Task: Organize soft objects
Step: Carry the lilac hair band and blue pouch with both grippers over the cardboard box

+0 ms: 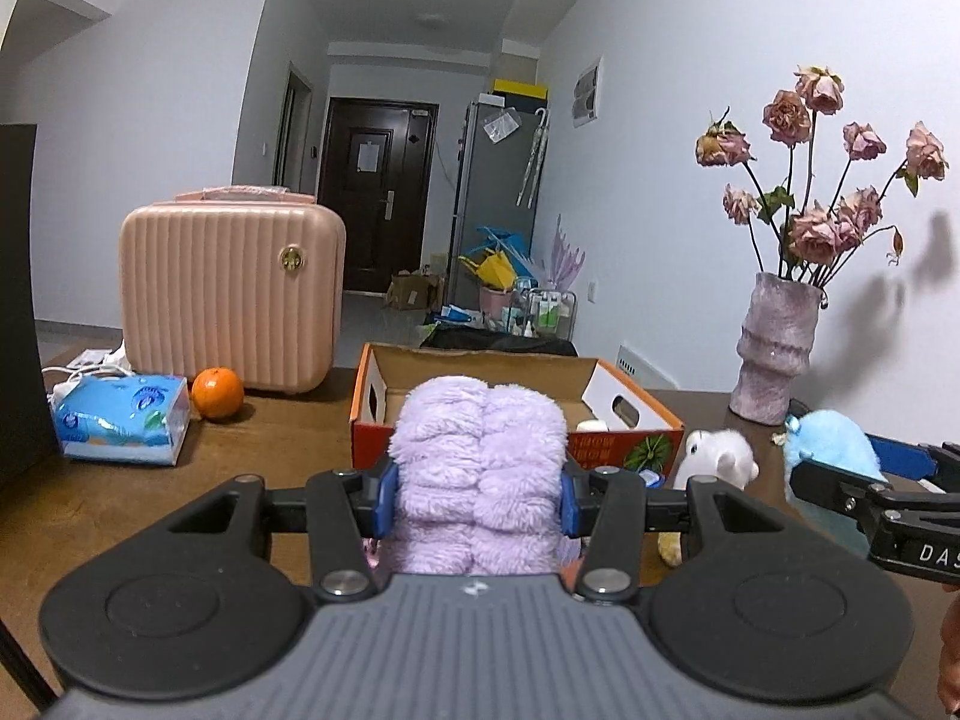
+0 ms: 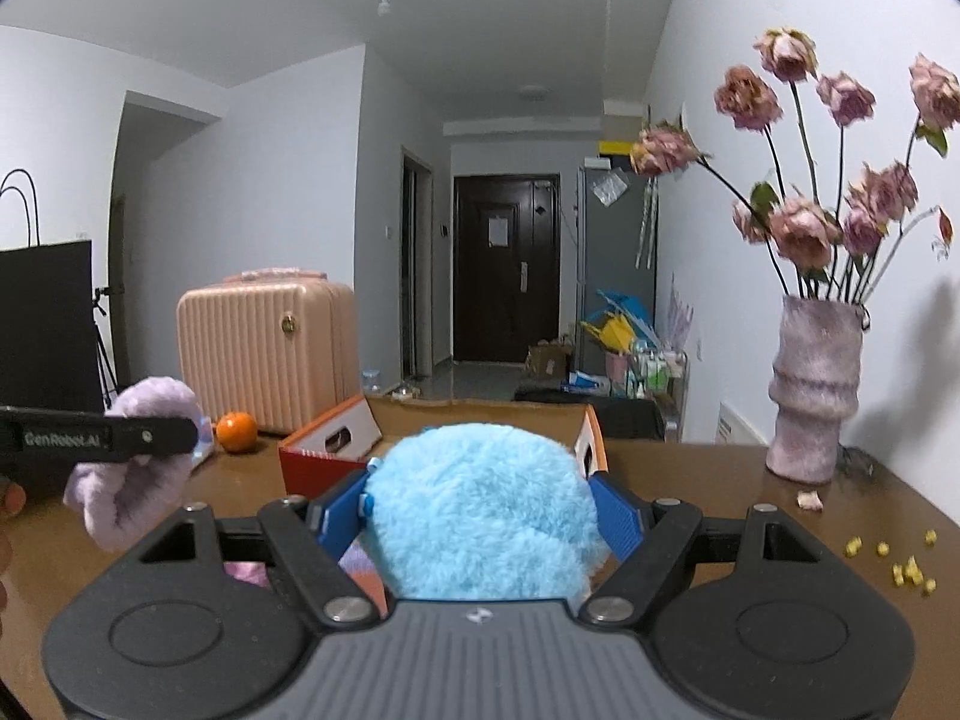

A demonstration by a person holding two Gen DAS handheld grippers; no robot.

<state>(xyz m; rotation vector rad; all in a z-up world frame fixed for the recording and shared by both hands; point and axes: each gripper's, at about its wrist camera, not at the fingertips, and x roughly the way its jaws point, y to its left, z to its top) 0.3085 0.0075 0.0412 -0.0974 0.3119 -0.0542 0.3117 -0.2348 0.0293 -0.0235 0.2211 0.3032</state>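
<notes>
While each hand-held gripper is clamped, left (image 1: 477,498) on the purple plush (image 1: 477,468), right (image 2: 480,516) on the blue plush (image 2: 480,510), the cardboard box (image 1: 480,369) lies straight ahead, nearer the left.

Left gripper (image 1: 477,495) and right gripper (image 2: 480,510): jaws clamped, level.

Dim cool indoor light, flowers (image 1: 828,180) shadowed on wall, slight motion blur, fisheye bending, dark corners

White walls line a hallway ending at a dark door (image 1: 377,192). A grey fridge (image 1: 495,192) stands along the right wall; the brown table (image 1: 276,450) fills the foreground.
</notes>
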